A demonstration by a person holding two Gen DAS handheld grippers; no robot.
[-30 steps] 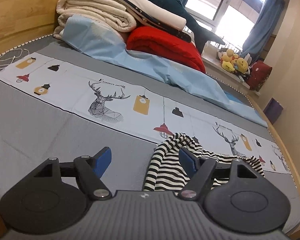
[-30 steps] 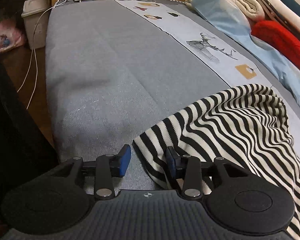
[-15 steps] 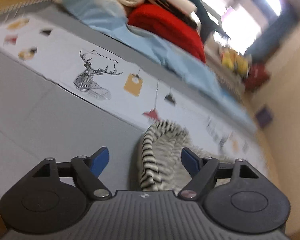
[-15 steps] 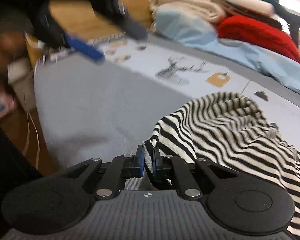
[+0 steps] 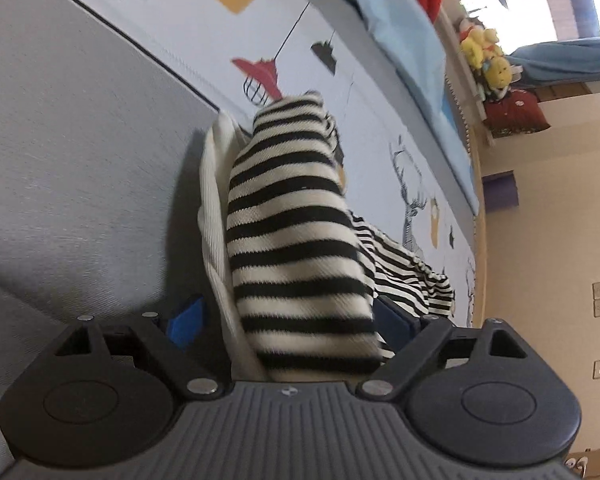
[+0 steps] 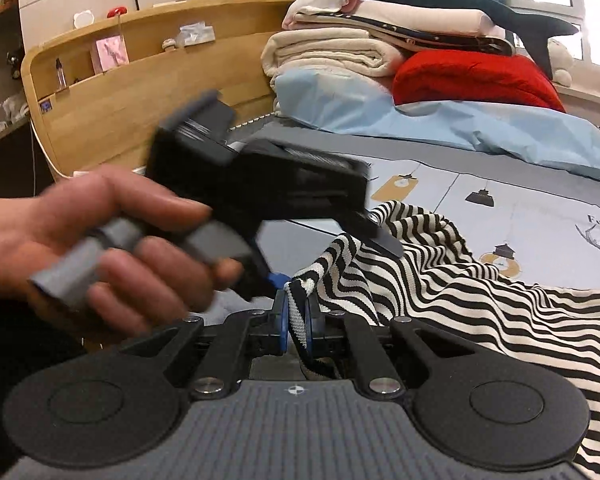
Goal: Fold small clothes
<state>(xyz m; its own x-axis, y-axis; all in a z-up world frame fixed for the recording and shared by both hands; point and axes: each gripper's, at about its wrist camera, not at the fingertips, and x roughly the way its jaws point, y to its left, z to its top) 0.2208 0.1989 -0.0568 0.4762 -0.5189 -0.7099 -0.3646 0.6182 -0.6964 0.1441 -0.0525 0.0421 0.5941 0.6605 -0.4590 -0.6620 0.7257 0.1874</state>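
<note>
Your right gripper [image 6: 296,316] had its jaws clamped on an edge of the black-and-white striped knit garment [image 6: 452,276], which lay crumpled on the grey bed [image 5: 80,140] beside a pale printed sheet [image 5: 380,92]. Your left gripper [image 5: 292,320] stood with jaws wide apart, a raised fold of the garment between them, unpinched. Your left hand [image 6: 100,248] gripped its grey handle.

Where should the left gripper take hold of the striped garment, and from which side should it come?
Probably the raised striped fold of the striped garment between the open left gripper, coming from above with a pad each side. It stands off the bed beside the edge that the right gripper pinches.
</note>
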